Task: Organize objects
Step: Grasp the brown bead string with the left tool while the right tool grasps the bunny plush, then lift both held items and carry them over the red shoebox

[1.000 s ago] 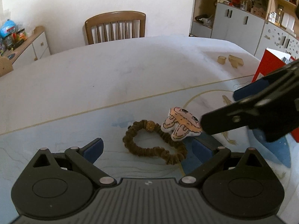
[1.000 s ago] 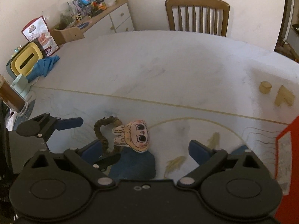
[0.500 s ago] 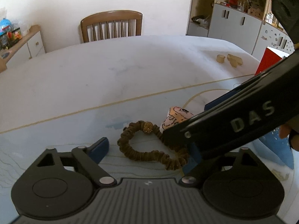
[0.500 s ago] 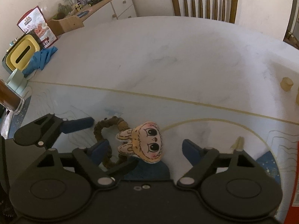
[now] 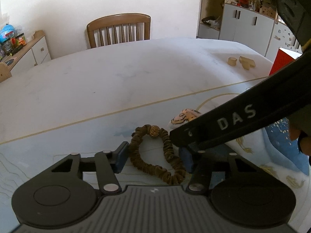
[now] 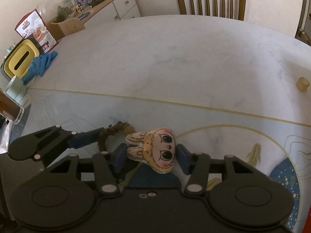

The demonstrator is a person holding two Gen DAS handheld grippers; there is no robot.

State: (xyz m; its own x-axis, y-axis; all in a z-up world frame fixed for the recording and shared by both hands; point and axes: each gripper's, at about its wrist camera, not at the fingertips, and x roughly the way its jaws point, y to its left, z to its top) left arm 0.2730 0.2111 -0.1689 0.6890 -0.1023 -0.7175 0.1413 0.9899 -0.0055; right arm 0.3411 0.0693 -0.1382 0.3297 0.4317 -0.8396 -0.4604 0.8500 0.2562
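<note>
Shown: white marbled table (image 5: 116,73), overlaid along its near side with a pale blue printed mat (image 5: 58,151) edged by a yellow line. Backed at the far side by a wooden slat-back chair (image 5: 118,29) against a plain white wall; flanked on one side by a low sideboard (image 5: 37,52) crowded with toys, on the other by grey cupboards (image 5: 243,25) with open shelves of small items. Left well apart on the bare tabletop: two pale wooden blocks (image 5: 241,62), near a red box (image 5: 281,62), contents hidden. Placed at the opposite table edge: a tissue box with yellow slotted lid (image 6: 19,60), touched by a crumpled blue cloth (image 6: 40,64); contents not discernible. Laid flat on the mat: brown scrunchie (image 5: 155,167) with a gold bead, clamped from both sides by the left gripper (image 5: 153,159), jaws just closed inward. Lying just beside the bead: rabbit-faced plush (image 6: 155,151), pinched between the pads of the right gripper (image 6: 149,157), jaws likewise just closed; join between plush and scrunchie not determinable.
</note>
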